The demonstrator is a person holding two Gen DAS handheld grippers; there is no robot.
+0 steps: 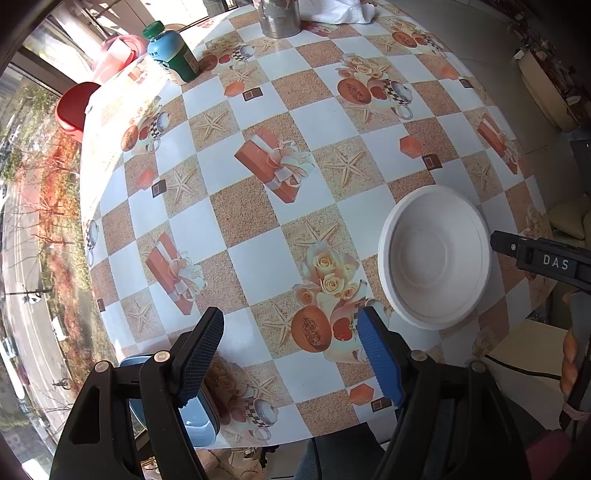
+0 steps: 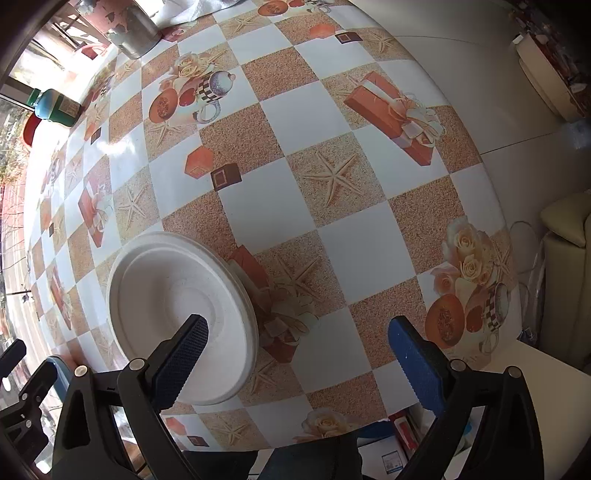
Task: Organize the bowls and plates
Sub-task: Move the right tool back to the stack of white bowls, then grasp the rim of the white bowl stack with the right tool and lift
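Note:
A white paper bowl (image 1: 436, 258) sits on the checked tablecloth (image 1: 258, 206) near the table's right edge; its rim looks doubled, as if two are stacked. My left gripper (image 1: 291, 332) hangs open over bare cloth to the bowl's left, with nothing between its fingers. A light blue dish (image 1: 199, 424) lies at the near table edge, partly hidden under the left finger. In the right wrist view my right gripper (image 2: 299, 332) is open above the white bowl (image 2: 177, 306). Its left finger (image 2: 184, 354) is over the bowl's inside, and its right finger is over the cloth.
At the far side stand a green-capped bottle (image 1: 173, 55), a metal can (image 1: 279, 18) and a white cloth (image 1: 336, 11). A red stool (image 1: 74, 107) is beyond the left edge. The table's near edge (image 2: 295, 439) runs just below the fingers. A pale sofa (image 2: 565, 258) stands right.

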